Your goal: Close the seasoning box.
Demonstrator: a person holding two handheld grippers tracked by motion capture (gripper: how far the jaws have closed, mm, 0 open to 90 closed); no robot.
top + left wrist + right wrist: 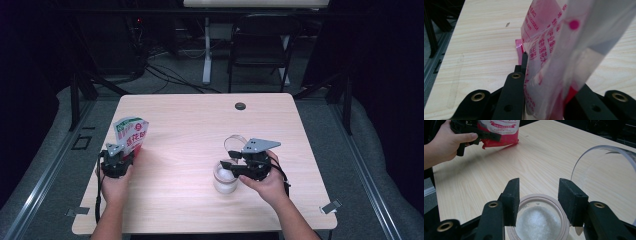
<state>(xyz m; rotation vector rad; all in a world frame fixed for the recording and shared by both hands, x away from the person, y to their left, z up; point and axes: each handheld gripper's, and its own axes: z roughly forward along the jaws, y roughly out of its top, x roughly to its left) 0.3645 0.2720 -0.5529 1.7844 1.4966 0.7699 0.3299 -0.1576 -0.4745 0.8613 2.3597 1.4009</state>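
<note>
Left gripper point(119, 159) is clamping the red-and-white pouch point(131, 132) upright at the table's left, well apart from the jar point(224, 176) of white grains sitting right under the right gripper point(539, 195), whose jaws are hanging apart, gripping nothing

A laboratory-style recording space, not a home or kitchen: a single pale wood-grain table point(200, 150) stands on grey carpet, ringed by black curtains and dark frame struts point(75, 97). Behind it, loose cables point(165, 75) trail across the floor beside a folding chair point(260, 47) and the white leg of a second desk point(206, 50). A cable grommet point(240, 106) sits in the tabletop, and tape marks point(331, 206) flag its near corners.
</note>
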